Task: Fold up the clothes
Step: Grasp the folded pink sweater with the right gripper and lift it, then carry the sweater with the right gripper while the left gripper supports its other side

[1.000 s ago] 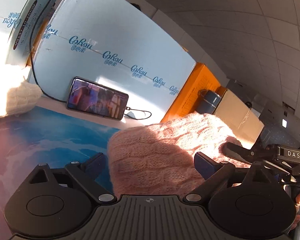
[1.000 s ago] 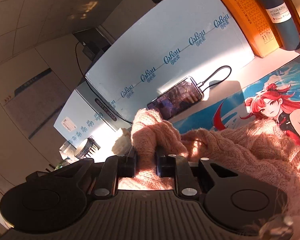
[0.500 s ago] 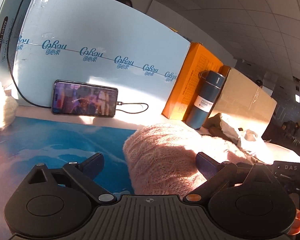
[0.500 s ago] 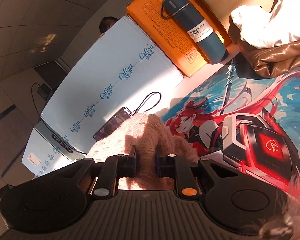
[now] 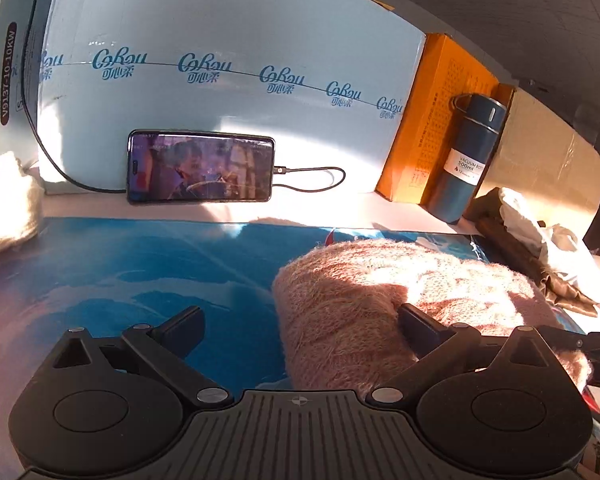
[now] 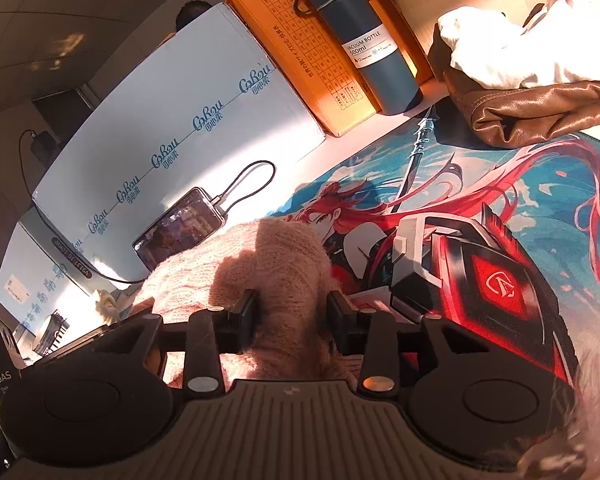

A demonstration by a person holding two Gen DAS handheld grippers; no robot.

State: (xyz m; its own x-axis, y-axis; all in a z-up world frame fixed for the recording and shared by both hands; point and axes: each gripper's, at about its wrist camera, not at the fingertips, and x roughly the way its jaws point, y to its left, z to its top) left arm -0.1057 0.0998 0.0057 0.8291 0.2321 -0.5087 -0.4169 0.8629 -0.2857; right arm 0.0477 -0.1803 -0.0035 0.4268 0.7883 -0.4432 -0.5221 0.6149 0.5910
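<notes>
Now both claws stand spread around the pink sweater (image 5: 380, 300), phone (image 5: 200, 168) and flask (image 5: 470, 160) behind.

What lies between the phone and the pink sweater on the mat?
In the left wrist view, only bare blue mat and a strip of white tabletop separate the phone from the pink sweater.

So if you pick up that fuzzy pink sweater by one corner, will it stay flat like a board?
Probably not. The pink sweater looks like soft, loose knit and already bulges in a rounded fold, so it would likely droop. Its fuzzy surface should grip rather than slip. It looks thick, so perhaps bulky more than heavy.
</notes>
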